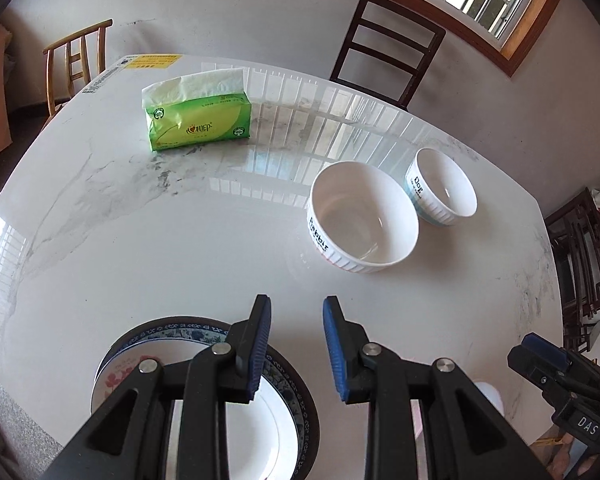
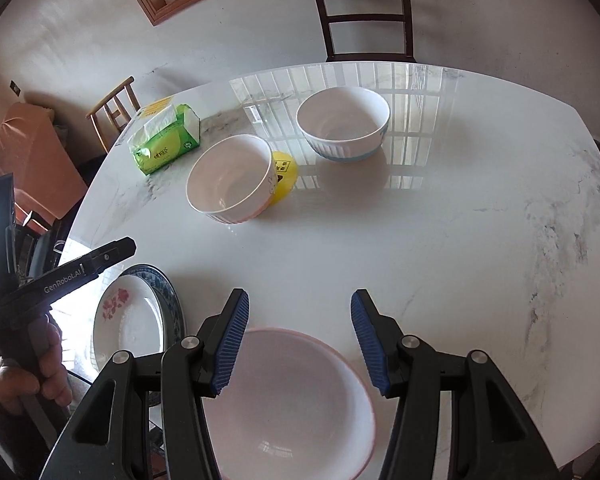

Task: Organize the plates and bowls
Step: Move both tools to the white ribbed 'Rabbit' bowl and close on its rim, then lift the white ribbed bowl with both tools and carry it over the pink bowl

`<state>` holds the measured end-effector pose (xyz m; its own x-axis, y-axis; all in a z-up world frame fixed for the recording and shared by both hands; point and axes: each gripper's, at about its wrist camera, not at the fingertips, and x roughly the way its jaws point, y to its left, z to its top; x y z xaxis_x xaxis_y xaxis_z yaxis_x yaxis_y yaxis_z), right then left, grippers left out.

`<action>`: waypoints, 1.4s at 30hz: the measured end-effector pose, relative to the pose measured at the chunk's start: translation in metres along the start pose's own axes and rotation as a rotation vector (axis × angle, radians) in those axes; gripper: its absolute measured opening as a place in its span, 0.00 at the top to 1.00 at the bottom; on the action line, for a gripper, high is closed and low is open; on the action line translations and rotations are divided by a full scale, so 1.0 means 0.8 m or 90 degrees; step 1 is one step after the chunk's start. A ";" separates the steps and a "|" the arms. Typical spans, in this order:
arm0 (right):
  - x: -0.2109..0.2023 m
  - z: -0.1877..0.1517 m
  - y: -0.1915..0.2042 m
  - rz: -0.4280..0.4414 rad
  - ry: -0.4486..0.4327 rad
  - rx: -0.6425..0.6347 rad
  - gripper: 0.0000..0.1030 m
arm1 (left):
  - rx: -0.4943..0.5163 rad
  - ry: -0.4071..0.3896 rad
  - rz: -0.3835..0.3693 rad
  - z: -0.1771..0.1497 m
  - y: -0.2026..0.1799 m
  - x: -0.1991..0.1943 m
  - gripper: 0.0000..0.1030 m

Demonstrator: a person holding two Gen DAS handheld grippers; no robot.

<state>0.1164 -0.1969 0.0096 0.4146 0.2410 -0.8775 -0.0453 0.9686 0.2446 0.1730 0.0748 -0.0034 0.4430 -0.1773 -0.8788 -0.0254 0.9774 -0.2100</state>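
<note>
Left wrist view: the left gripper (image 1: 296, 316) was held parted and empty above a floral plate (image 1: 118, 376) stacked on a blue-patterned plate (image 1: 292, 392), while the right gripper (image 2: 300, 312) was likewise held parted and empty above a pink-rimmed bowl (image 2: 296, 400), with the "Rabbit" bowl (image 1: 362, 216) and "Dog" bowl (image 1: 442, 186) set farther back on the marble table (image 1: 180, 248).
</note>
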 end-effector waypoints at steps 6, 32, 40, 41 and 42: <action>0.035 0.044 0.021 0.003 0.022 -0.001 0.51 | -0.023 0.016 -0.012 0.036 0.003 0.035 0.73; 0.177 0.129 0.035 -0.036 0.098 0.048 0.82 | -0.035 0.062 -0.053 0.091 -0.001 0.129 0.74; 0.178 0.129 0.037 -0.031 0.099 0.052 0.89 | -0.035 0.066 -0.047 0.087 0.001 0.140 0.88; 0.178 0.129 0.037 -0.030 0.099 0.052 0.89 | -0.038 0.068 -0.048 0.087 0.001 0.139 0.89; 0.178 0.129 0.037 -0.029 0.101 0.055 0.89 | -0.037 0.069 -0.048 0.086 0.001 0.139 0.89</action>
<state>0.2674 -0.1406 -0.0655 0.2655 0.2107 -0.9408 0.0515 0.9713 0.2321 0.2836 0.0639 -0.0717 0.3460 -0.2646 -0.9001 -0.0489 0.9530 -0.2989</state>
